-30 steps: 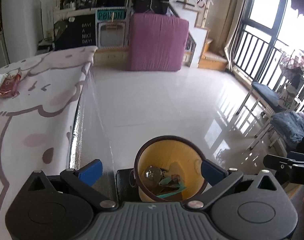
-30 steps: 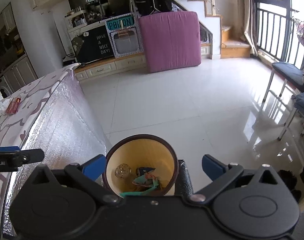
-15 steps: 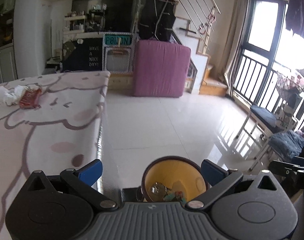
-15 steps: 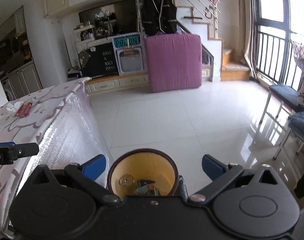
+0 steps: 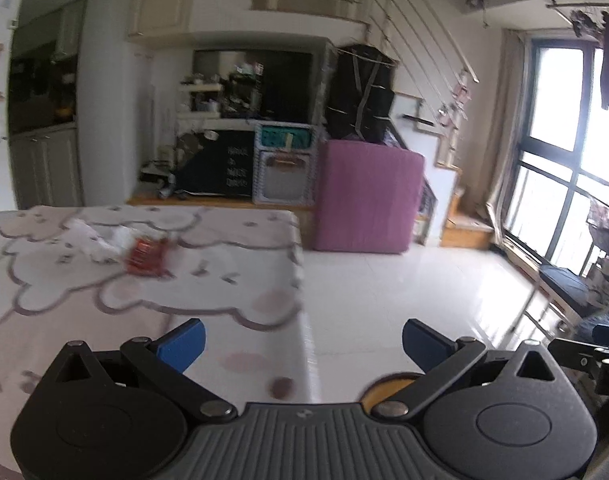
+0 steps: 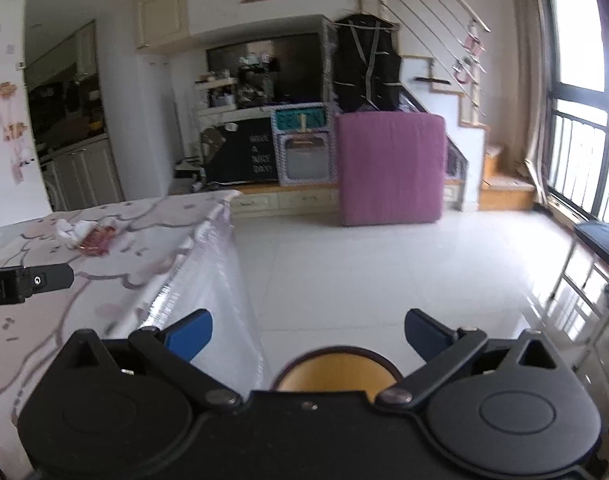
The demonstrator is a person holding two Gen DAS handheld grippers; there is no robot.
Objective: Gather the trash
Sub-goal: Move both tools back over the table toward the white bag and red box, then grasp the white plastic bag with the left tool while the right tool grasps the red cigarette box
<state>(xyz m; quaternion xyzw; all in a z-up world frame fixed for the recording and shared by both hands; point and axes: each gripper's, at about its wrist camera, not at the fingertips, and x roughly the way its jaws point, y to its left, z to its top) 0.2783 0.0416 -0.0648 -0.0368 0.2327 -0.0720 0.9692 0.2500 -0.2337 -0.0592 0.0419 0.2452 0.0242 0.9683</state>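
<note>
- the left gripper is held level above the near corner of the table, its blue-tipped fingers spread wide with nothing between them.
- the right gripper sits off the table's edge, over the floor, and its fingers are spread wide and empty too.
- the trash bin, yellow inside with a dark rim, stands on the floor just below the right gripper; only its far rim shows over the gripper body, and what lies inside is hidden.
- from the left wrist view a sliver of the same bin peeks out under the right-hand finger linkage, beside the table's edge.
- the trash left to gather lies on the far part of the table: a red wrapper touching a heap of crumpled white paper. both are blurred, so finer detail can't be made out.
- from the right wrist view that same pile sits well apart from both grippers.
- the table wears a pale cloth with a cartoon outline and pink spots; its side is wrapped in shiny silver sheeting.
- a purple cushion stands upright against the low cabinet across the room, beside the stairs.
- part of the left gripper juts into the right wrist view at the left edge, over the cloth.
</note>
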